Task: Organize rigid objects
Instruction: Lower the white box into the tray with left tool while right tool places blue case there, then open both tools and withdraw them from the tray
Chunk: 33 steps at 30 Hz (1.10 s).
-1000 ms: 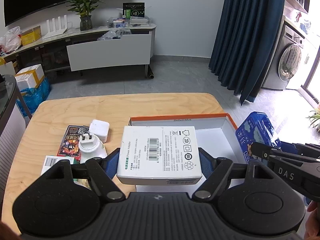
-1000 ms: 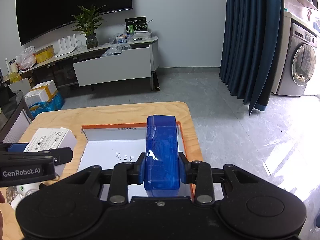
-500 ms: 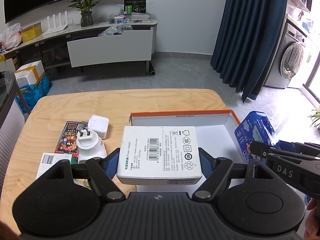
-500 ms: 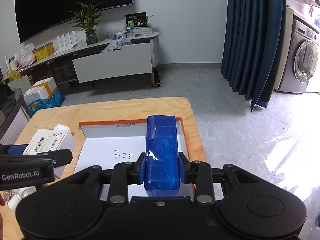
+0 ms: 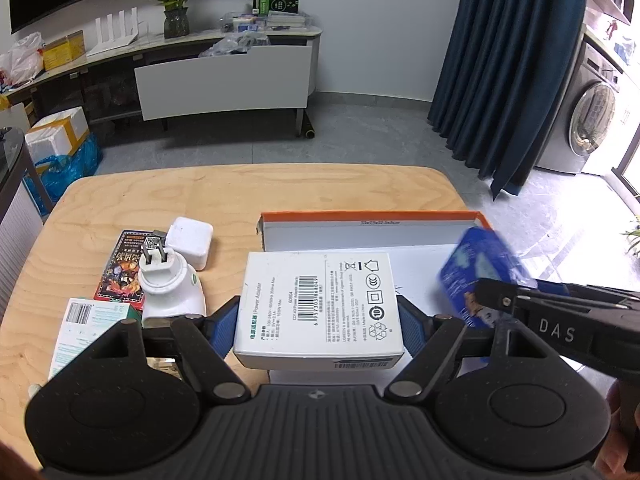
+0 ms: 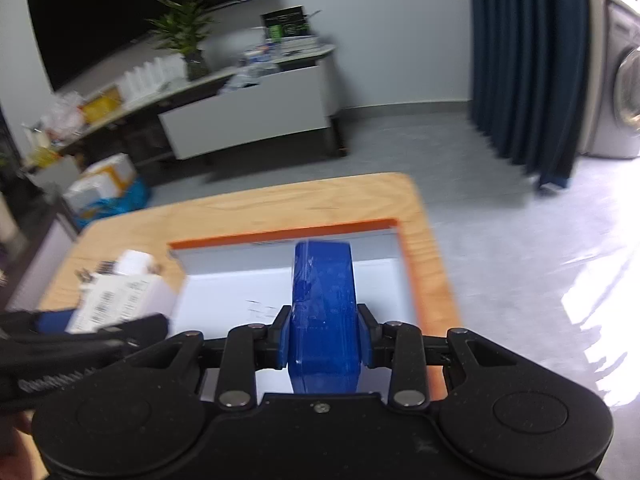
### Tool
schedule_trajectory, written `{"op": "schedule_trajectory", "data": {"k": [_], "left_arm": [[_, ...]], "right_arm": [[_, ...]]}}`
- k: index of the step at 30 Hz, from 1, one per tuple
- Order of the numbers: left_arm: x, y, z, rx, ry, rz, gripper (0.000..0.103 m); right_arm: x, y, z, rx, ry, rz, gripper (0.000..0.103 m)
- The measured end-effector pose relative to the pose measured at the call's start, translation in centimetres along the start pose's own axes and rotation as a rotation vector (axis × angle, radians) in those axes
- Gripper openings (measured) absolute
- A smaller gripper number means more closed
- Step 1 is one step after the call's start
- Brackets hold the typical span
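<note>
My left gripper (image 5: pixel 318 322) is shut on a white power adapter box (image 5: pixel 320 304) and holds it above the near left part of an open orange-rimmed white tray box (image 5: pixel 368 216). My right gripper (image 6: pixel 323 340) is shut on a blue packet (image 6: pixel 323 304) held on edge over the tray box (image 6: pixel 280 236). The blue packet (image 5: pixel 476 268) and the right gripper show at the right of the left wrist view. The white box (image 6: pixel 120 300) shows at the left of the right wrist view.
On the wooden table (image 5: pixel 160 192) left of the tray lie a white plug adapter (image 5: pixel 170 284), a small white charger cube (image 5: pixel 189 240), a dark card pack (image 5: pixel 126 264) and a white-green carton (image 5: pixel 88 328). The table's right edge is near the tray.
The right gripper has swung left and tilted with the blue packet, moving further over the tray; its view is blurred. The left gripper has advanced slightly with the white box.
</note>
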<state>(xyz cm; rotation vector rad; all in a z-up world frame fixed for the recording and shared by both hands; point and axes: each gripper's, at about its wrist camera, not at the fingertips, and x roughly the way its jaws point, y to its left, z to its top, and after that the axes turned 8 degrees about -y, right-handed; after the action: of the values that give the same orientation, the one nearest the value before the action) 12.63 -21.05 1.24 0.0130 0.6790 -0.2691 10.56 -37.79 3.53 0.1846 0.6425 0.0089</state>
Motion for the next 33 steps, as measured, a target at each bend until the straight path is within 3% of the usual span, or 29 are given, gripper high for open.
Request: {"op": "schedule_trajectory", "data": {"k": [2, 3, 5, 6, 10, 13, 15, 16, 22, 28, 33], "left_arm": [[0.5, 0.1, 0.0, -0.004, 0.006, 0.003, 0.079], [0.6, 0.2, 0.0, -0.007, 0.007, 0.006, 0.079], [1.0, 0.3, 0.0, -0.012, 0.013, 0.006, 0.079], [1.2, 0.3, 0.0, -0.013, 0.016, 0.006, 0.079], [1.9, -0.2, 0.1, -0.014, 0.025, -0.009, 0.079], [2.3, -1.0, 0.5, -0.015, 0.021, -0.051, 0.08], [2.4, -1.8, 0.7, 0.002, 0.022, -0.081, 0.086], [2.3, -2.0, 0.7, 0.005, 0.024, -0.08, 0.092], [0.5, -2.5, 0.6, 0.029, 0.017, -0.056, 0.098], [-1.7, -1.5, 0.5, 0.029, 0.028, -0.007, 0.099], [-3.7, -0.4, -0.3, 0.013, 0.032, 0.01, 0.101]], "right_arm": [[0.8, -0.4, 0.3, 0.022, 0.001, 0.029, 0.05], [1.1, -0.3, 0.5, 0.001, -0.007, -0.044, 0.056], [1.3, 0.2, 0.6, -0.067, -0.043, -0.212, 0.056], [1.1, 0.2, 0.6, -0.078, -0.055, -0.224, 0.056], [-0.8, -0.5, 0.5, -0.041, -0.124, -0.154, 0.056], [-2.1, -0.6, 0.8, -0.046, -0.151, -0.159, 0.056], [-2.9, -0.7, 0.8, -0.058, -0.164, -0.176, 0.057], [-3.2, -0.7, 0.8, -0.063, -0.169, -0.187, 0.057], [-5.4, 0.2, 0.5, -0.1, -0.193, -0.201, 0.068], [-7.6, 1.3, -0.2, -0.09, -0.206, -0.215, 0.079], [-8.9, 2.2, -1.0, -0.073, -0.189, -0.189, 0.081]]}}
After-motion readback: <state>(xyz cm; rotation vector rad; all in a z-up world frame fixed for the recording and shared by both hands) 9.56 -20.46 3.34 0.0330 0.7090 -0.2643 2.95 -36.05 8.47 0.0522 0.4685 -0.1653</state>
